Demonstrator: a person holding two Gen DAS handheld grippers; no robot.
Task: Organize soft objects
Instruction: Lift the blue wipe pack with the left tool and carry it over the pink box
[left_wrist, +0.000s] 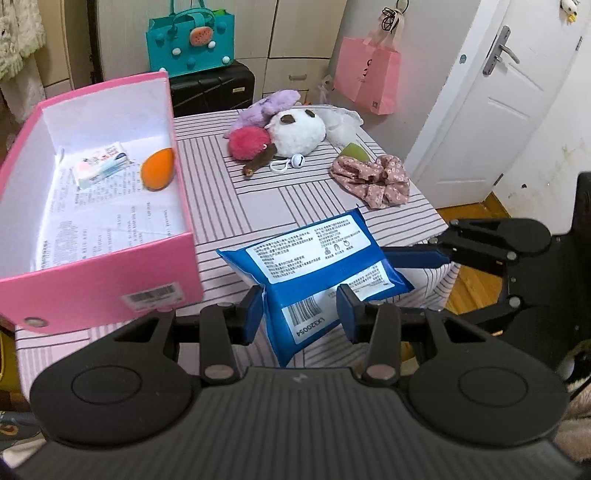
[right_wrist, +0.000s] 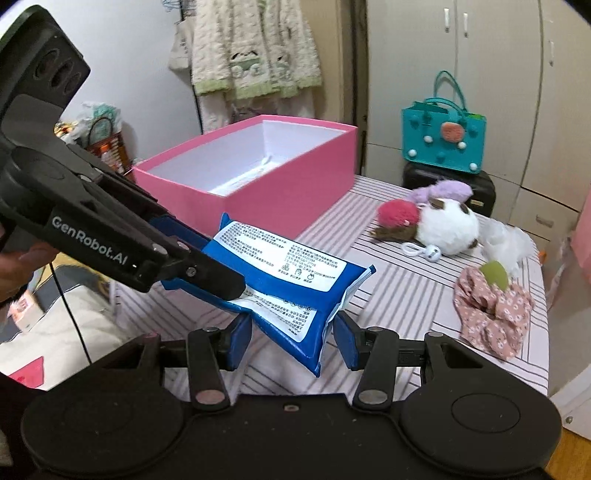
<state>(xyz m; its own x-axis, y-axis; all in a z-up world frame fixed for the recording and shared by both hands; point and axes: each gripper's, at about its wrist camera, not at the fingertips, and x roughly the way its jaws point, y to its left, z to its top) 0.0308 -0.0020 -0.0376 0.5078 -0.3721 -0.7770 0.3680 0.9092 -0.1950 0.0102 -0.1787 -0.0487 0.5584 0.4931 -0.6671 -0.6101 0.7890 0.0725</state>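
Note:
A blue wet-wipe pack (left_wrist: 314, 273) hangs above the striped table (left_wrist: 266, 199), label side up. My left gripper (left_wrist: 301, 314) is shut on its near end. In the right wrist view the pack (right_wrist: 291, 284) lies between my right gripper's (right_wrist: 293, 341) fingers, which stand apart beside its other end without pressing it. The left gripper (right_wrist: 207, 273) shows there clamped on the pack. The open pink box (left_wrist: 184, 199) stands to the left and holds a tissue packet (left_wrist: 101, 164) and an orange sponge (left_wrist: 158, 168).
At the table's far side lie a white plush (left_wrist: 297, 133), a red pompom (left_wrist: 249, 142), a purple plush (left_wrist: 269, 105), a floral scrunchie (left_wrist: 371, 177) and a green sponge (left_wrist: 354, 151). A teal bag (left_wrist: 190, 42) sits on a black suitcase behind. A door stands right.

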